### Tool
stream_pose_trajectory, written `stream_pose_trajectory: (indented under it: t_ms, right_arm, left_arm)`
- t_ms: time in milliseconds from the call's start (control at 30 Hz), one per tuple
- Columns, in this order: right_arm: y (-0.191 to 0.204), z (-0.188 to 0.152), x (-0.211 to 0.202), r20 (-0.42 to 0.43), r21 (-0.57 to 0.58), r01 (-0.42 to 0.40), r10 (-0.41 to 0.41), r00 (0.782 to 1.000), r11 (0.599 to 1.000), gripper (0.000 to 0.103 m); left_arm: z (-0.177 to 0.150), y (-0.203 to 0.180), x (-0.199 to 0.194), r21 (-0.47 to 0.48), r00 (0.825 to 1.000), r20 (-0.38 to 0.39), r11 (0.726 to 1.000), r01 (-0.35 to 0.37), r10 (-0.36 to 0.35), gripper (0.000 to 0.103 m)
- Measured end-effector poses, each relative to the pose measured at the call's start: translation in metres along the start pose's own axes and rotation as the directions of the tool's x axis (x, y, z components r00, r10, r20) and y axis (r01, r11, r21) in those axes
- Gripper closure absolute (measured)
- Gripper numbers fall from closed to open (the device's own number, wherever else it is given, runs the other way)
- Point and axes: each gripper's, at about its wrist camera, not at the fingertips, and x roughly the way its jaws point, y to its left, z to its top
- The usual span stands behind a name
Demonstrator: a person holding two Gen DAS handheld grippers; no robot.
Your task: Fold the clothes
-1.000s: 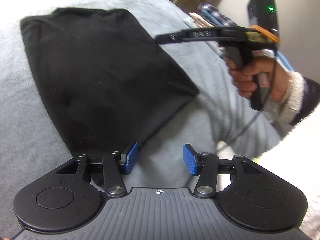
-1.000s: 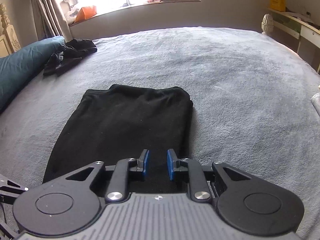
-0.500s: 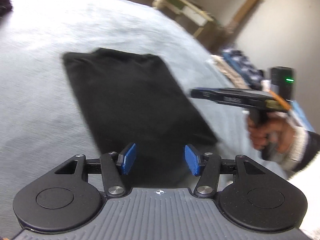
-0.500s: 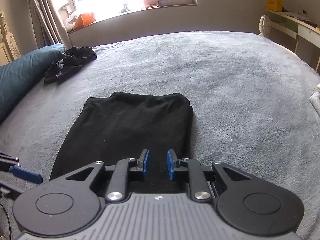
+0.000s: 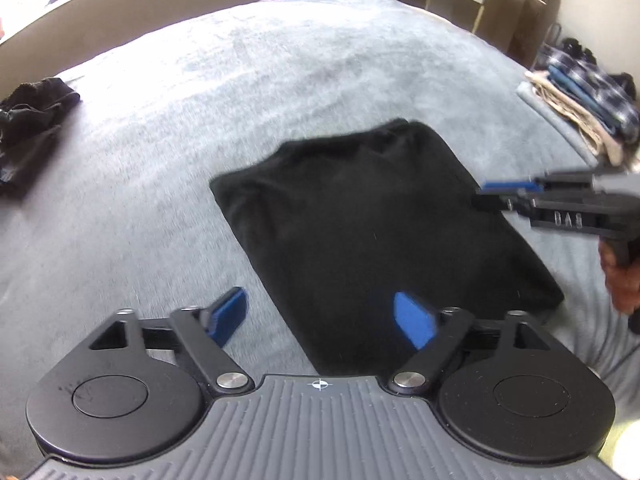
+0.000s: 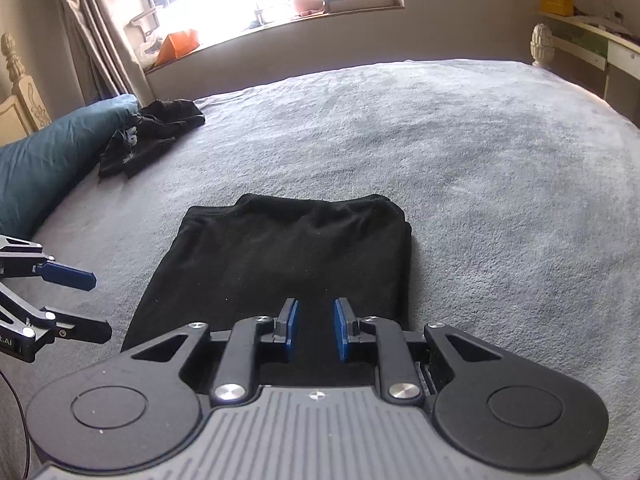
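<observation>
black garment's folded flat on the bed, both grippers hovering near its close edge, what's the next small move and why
Probably bring the left gripper down onto the near edge of the black garment and close there. Its jaws are opening with nothing between them, and the right gripper also holds nothing, its fingers a narrow gap apart. The garment lies long and flat on the bed, so another fold away from the camera seems likely.

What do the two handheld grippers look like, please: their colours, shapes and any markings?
Both match. The left gripper and right gripper have a grey ribbed body, two round black discs, black link arms with silver pivot pins, and blue pads on the jaws. A small crosshair mark sits mid-body. In the left view, the right gripper's side carries raised letters, too blurred to read surely.
</observation>
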Motion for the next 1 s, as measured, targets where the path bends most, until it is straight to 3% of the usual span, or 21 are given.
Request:
stream_pose_trajectory:
  t_ms: [233,400,500,667,767,900,1000]
  right_arm:
    - [-0.002,0.001,0.016,-0.024,0.002,-0.031,0.031,0.999,1.000,0.083]
    - [0.001,0.011,0.022,-0.030,-0.071,-0.064,0.062,0.998,0.995,0.082]
    - [0.003,0.016,0.026,-0.026,-0.105,-0.099,0.097,0.995,0.990,0.082]
    - [-0.006,0.015,0.046,-0.054,-0.114,-0.117,0.111,0.992,0.987,0.082]
    - [-0.023,0.018,0.057,-0.048,-0.113,-0.044,0.039,0.998,0.993,0.085]
    - [-0.046,0.037,0.051,0.000,-0.009,0.001,-0.001,1.000,1.000,0.084]
    - [-0.035,0.048,0.049,0.010,-0.036,-0.072,0.072,0.997,0.997,0.084]
  left_arm:
    - [0.011,-0.005,0.030,-0.142,0.996,-0.007,0.986,-0.086,0.086,0.002]
    - [0.013,-0.020,0.047,-0.067,0.976,-0.052,0.974,-0.215,0.212,0.001]
    - [0.015,-0.021,0.051,-0.076,0.962,-0.060,0.960,-0.271,0.267,0.000]
    - [0.012,-0.013,0.060,-0.144,0.960,-0.115,0.952,-0.271,0.256,0.000]
    - [0.008,-0.012,0.063,-0.161,0.956,-0.153,0.948,-0.274,0.250,0.000]
    - [0.007,-0.009,0.064,-0.190,0.953,-0.179,0.942,-0.277,0.244,0.000]
    - [0.008,-0.008,0.063,-0.210,0.954,-0.189,0.939,-0.272,0.233,0.000]
